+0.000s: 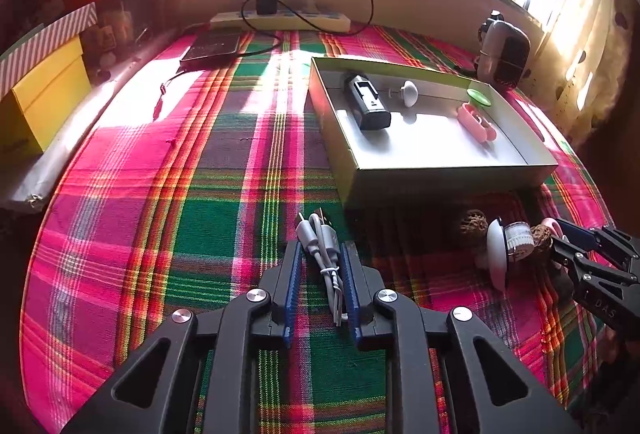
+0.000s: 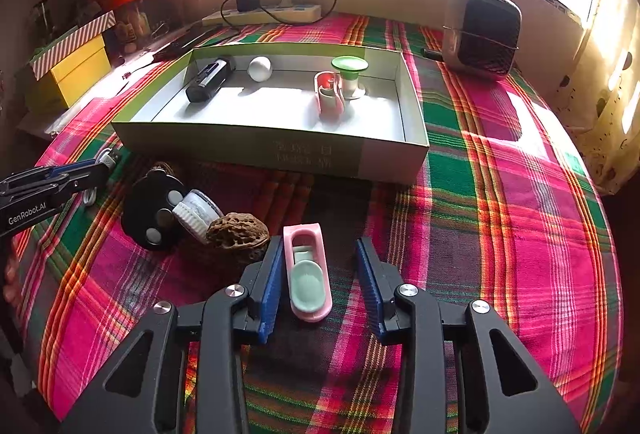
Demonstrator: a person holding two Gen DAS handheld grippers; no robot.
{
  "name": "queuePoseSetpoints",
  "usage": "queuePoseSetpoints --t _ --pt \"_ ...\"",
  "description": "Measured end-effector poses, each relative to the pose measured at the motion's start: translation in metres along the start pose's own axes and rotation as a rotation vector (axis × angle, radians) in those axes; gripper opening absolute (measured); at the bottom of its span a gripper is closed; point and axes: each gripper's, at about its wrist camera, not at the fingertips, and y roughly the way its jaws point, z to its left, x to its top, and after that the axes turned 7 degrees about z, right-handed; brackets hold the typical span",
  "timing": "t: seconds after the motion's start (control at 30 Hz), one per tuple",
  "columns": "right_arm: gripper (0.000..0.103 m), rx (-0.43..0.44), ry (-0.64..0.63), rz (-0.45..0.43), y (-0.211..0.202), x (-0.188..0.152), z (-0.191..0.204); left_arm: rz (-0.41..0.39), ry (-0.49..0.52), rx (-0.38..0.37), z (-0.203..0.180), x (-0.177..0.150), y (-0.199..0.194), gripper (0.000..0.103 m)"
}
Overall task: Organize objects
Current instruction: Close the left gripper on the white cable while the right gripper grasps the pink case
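I see plaid cloth (image 2: 500,194), open box (image 2: 280,150) at twelve o'clock, walnut (image 2: 236,234) at nine, heater (image 2: 482,30) at one.

One open box (image 2: 276,150) is seen, four items in it; two walnuts (image 2: 236,236), one cable bundle (image 1: 324,246), two claws (image 2: 320,274).

We cannot read the blurred print on the box's front wall (image 2: 304,154). The left gripper (image 2: 86,170) hides most of the bundled cable (image 2: 105,157), and the right gripper (image 1: 560,234) covers all but a sliver of the pink case (image 1: 549,223).
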Motion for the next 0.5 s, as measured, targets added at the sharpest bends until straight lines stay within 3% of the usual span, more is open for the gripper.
queuePoseSetpoints --t 0.13,0.27,0.5 --pt "0.035 0.007 0.001 0.0 0.0 0.0001 -0.0008 -0.001 -0.004 -0.005 0.0011 0.0001 0.0001 0.017" --pt "0.022 0.014 -0.003 -0.004 -0.0005 0.0002 0.0007 -0.004 -0.006 -0.01 0.0016 -0.0005 -0.0002 0.016" --pt "0.018 0.017 -0.002 -0.005 -0.0006 0.0005 0.0011 -0.007 0.001 -0.004 0.0013 -0.0012 -0.0006 0.016"
